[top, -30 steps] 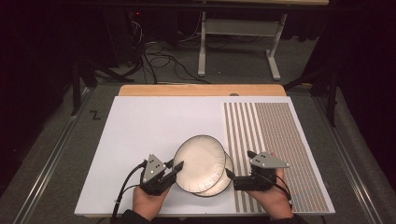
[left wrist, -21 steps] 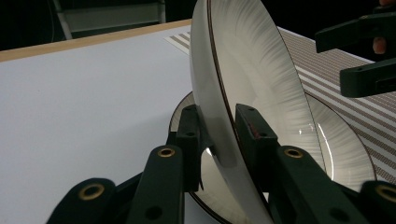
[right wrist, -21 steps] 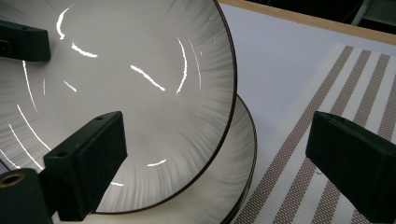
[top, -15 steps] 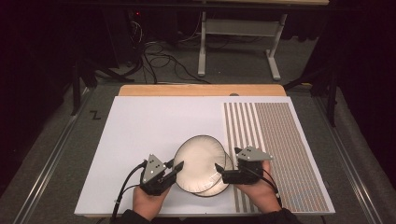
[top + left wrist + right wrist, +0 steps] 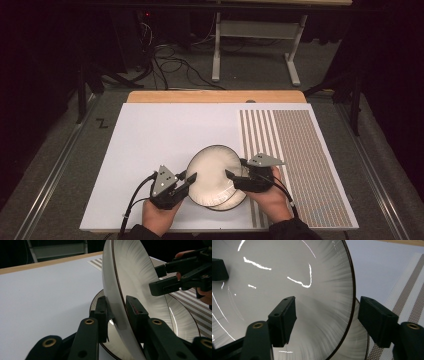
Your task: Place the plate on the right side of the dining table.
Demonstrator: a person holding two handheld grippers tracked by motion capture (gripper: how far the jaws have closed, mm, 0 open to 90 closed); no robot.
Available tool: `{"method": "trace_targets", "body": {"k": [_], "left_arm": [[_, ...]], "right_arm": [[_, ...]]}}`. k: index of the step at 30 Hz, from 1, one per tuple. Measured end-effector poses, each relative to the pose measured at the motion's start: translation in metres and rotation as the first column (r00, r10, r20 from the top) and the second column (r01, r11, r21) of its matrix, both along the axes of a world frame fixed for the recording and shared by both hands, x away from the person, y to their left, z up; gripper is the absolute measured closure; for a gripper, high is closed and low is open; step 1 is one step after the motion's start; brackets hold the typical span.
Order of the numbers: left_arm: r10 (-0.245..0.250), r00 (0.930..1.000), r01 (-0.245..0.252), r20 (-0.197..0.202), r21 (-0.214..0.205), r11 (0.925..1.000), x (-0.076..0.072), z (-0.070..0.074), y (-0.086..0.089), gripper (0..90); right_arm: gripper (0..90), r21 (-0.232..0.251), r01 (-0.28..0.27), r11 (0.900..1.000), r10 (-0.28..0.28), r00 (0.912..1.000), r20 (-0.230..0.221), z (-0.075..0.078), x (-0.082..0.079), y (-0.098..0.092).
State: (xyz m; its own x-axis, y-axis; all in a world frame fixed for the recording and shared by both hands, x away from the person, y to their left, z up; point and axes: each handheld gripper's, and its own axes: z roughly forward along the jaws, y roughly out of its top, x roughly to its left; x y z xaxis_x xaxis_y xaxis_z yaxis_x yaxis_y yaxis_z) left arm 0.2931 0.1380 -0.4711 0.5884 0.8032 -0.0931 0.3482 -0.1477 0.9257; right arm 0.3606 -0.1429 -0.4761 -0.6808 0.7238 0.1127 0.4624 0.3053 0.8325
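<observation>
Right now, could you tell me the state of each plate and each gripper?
Upper plate: lifted, tilted, rim clamped.
Lower plate: flat on the table.
Left gripper: shut on the upper plate.
Right gripper: open astride the upper plate's rim, jaws just closing.

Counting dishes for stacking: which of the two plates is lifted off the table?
The upper plate, tilted and clamped at its rim by the left gripper; the lower plate lies flat beneath.

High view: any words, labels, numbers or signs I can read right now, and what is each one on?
"Z": a dark mark on the grey floor left of the table.
No print can be read on the upper plate, the lower plate or the striped mat.
</observation>
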Motion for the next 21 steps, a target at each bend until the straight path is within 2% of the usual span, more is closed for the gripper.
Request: {"method": "trace_targets", "body": {"k": [6,9,13,14,16,21], "left_arm": [[-0.009,0.9999,0.009,0.012,0.003,1.0,-0.001,0.0,0.0,73.5],[-0.013,0.9998,0.013,0.017,0.0,0.9999,-0.001,0.001,0.0,73.7],[-0.014,0.9997,0.014,0.019,0.001,0.9999,-0.001,0.001,-0.001,73.7],[-0.013,0.9997,0.013,0.019,0.002,0.9999,-0.001,0.001,-0.001,73.7],[-0.013,0.9998,0.013,0.018,0.004,0.9999,-0.001,0.001,-0.001,73.7],[-0.02,0.9996,0.019,0.022,0.014,0.9997,-0.001,0.001,-0.002,73.8]], "right_arm": [[45.4,0.053,-0.014,0.9985,0.016,0.9991,-0.038,-0.006,0.002,-0.003],[46.0,0.076,-0.019,0.997,0.024,0.9974,-0.068,-0.009,0.004,-0.005],[44.0,0.087,-0.026,0.9959,0.033,0.9957,-0.086,-0.013,0.006,-0.005],[45.5,0.086,-0.032,0.9957,0.039,0.9959,-0.081,-0.014,0.006,-0.005],[54.0,0.099,-0.04,0.9943,0.048,0.9953,-0.084,-0.013,0.005,-0.006],[59.7,0.104,-0.043,0.9936,0.053,0.9939,-0.097,-0.014,0.005,-0.01]]}}
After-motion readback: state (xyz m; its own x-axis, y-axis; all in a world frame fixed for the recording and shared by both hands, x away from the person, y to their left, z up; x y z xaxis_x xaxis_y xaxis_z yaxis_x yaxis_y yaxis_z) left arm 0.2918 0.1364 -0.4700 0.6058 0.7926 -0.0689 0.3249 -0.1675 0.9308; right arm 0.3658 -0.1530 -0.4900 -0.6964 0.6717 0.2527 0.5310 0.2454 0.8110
